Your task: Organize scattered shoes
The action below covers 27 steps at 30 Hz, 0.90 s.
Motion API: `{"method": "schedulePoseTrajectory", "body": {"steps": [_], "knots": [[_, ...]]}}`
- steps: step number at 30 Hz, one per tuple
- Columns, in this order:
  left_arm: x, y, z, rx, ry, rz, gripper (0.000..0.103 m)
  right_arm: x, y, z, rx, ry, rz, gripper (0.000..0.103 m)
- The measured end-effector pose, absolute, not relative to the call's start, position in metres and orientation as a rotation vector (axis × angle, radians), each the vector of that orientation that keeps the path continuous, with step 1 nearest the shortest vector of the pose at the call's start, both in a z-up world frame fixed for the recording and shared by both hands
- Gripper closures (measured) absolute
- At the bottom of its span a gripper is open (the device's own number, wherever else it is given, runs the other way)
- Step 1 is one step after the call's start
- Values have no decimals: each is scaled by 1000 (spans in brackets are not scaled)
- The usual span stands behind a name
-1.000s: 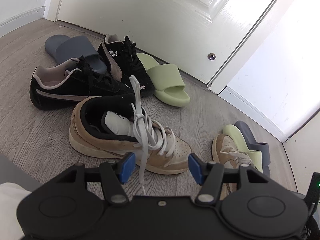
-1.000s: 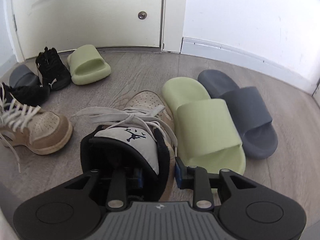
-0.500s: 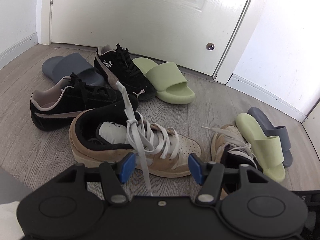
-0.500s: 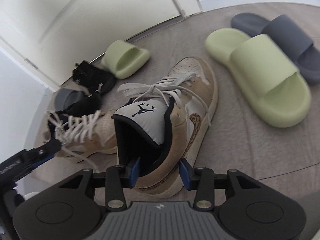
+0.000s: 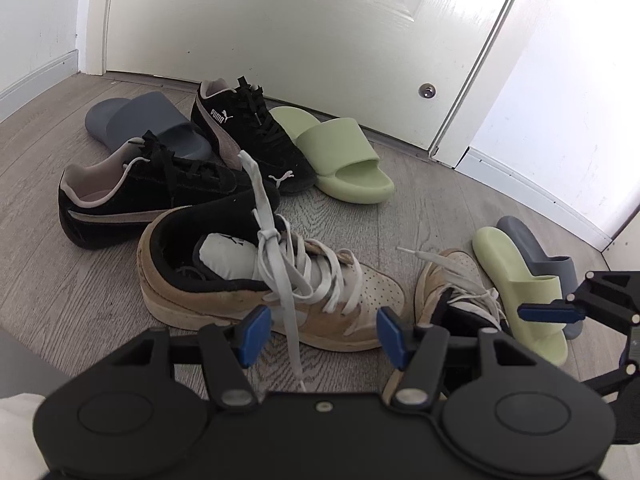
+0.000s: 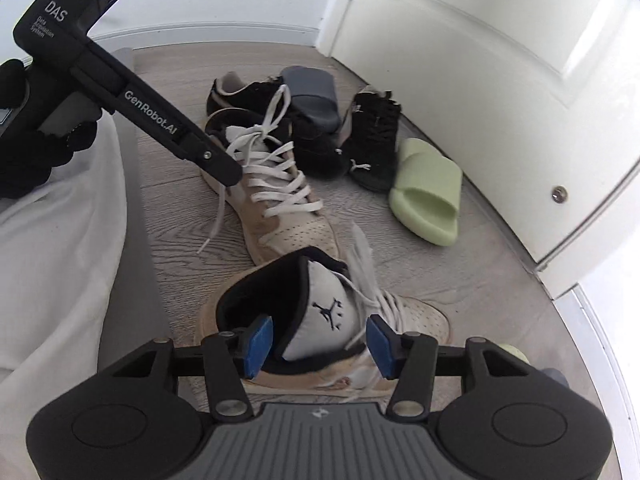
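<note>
Swung toward twelve o'clock, the tan leather high-top sneaker (image 6: pixel 320 320) sits between the right gripper's (image 6: pixel 316 340) opening jaws; its stiff padded collar suits gripping. The left gripper (image 5: pixel 320 332) holds nothing, half-spread.

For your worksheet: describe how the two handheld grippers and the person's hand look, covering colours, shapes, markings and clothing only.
Both the left gripper and the right gripper are matte black, with two linked fingers ending in blue pads and round discs on the body. The right one has a grey ribbed panel. The left gripper's handle reads "DAS" and "GenRobot.AI" in white. A black glove covers the hand; white fabric lies below.
</note>
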<state>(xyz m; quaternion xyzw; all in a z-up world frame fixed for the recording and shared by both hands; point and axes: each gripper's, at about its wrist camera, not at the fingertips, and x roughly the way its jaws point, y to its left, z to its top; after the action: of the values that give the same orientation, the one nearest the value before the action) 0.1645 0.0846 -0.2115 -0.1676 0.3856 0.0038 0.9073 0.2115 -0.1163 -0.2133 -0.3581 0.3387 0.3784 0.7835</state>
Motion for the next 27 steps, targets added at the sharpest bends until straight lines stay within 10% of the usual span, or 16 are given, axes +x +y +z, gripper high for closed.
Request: {"method": "schedulePoseTrajectory", "body": {"steps": [15,27], "knots": [[163,95,-211,-423,777,28,44,215,-145,-255,252,1105,622,69],[177,107,-218,-490,825,84,44,225,-90,-194,-665,652,877,51]]}}
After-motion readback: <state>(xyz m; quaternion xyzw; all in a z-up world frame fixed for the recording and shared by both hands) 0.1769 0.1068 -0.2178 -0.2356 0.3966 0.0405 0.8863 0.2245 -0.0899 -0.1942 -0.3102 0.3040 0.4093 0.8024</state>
